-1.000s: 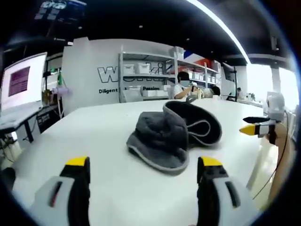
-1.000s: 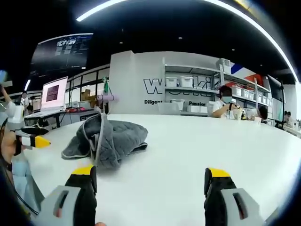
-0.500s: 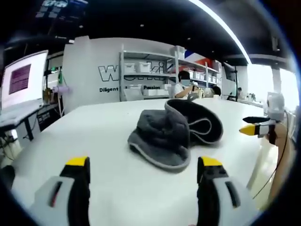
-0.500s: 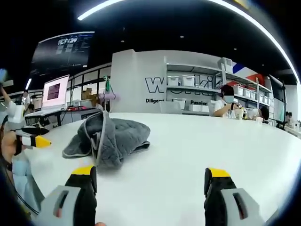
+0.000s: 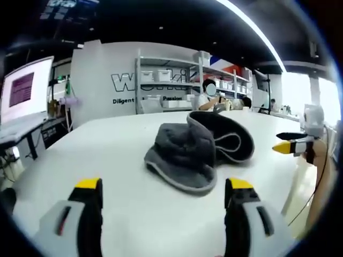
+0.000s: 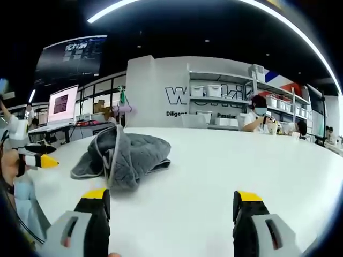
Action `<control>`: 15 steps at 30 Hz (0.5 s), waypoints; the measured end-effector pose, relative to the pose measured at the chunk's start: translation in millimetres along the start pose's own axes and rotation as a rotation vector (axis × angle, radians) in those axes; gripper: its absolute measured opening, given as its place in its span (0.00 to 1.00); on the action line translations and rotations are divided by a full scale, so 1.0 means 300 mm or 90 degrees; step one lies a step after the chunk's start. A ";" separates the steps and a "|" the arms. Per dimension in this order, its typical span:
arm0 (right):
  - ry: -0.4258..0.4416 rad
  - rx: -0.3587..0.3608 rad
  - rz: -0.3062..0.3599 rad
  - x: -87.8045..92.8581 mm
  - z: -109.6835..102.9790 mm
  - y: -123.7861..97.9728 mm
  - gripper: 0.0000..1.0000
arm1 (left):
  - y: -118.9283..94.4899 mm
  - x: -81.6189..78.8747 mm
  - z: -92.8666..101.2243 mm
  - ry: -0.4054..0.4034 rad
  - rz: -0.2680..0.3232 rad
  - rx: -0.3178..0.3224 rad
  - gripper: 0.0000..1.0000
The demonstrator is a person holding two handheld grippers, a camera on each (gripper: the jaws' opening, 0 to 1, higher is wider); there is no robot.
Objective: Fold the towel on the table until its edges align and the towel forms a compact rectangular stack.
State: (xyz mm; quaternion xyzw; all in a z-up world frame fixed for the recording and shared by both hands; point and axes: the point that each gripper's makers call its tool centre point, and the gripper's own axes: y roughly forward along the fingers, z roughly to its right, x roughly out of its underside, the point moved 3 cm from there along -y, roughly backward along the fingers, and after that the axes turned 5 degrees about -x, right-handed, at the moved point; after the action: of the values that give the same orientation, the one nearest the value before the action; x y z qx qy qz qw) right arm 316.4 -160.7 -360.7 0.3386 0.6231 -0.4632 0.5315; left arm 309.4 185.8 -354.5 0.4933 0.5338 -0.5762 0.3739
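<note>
A long white ceiling light strip (image 5: 252, 32) arcs across the dark ceiling. Straight ahead stands a white wall with large dark lettering (image 6: 177, 96), and beside it, to the right, white metal shelving with pale storage boxes (image 5: 166, 80). Off to the left glows a lit computer screen (image 6: 61, 104) on a cluttered desk. Bright windows (image 5: 295, 88) lie far right.

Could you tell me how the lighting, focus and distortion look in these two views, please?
Left gripper view: soft overall, the grey towel slightly blurred, the window at the right blown out, the ceiling light strip bent by the fisheye. Right gripper view: sharper, the towel showing its quilting, the white table bright and evenly lit with faint shadows, its far edge curved.
</note>
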 end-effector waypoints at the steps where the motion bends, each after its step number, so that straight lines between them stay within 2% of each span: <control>1: 0.000 0.000 0.000 0.000 0.000 0.000 0.99 | 0.001 0.000 0.002 0.001 0.000 0.000 0.99; 15: 0.000 0.000 -0.001 -0.001 -0.009 -0.016 0.99 | -0.013 -0.004 0.018 0.010 -0.002 0.009 0.99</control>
State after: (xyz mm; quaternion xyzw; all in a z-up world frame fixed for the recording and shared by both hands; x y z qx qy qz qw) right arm 311.1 -159.7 -359.2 0.3381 0.6234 -0.4636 0.5312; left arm 305.1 180.9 -352.9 0.4994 0.5334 -0.5768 0.3652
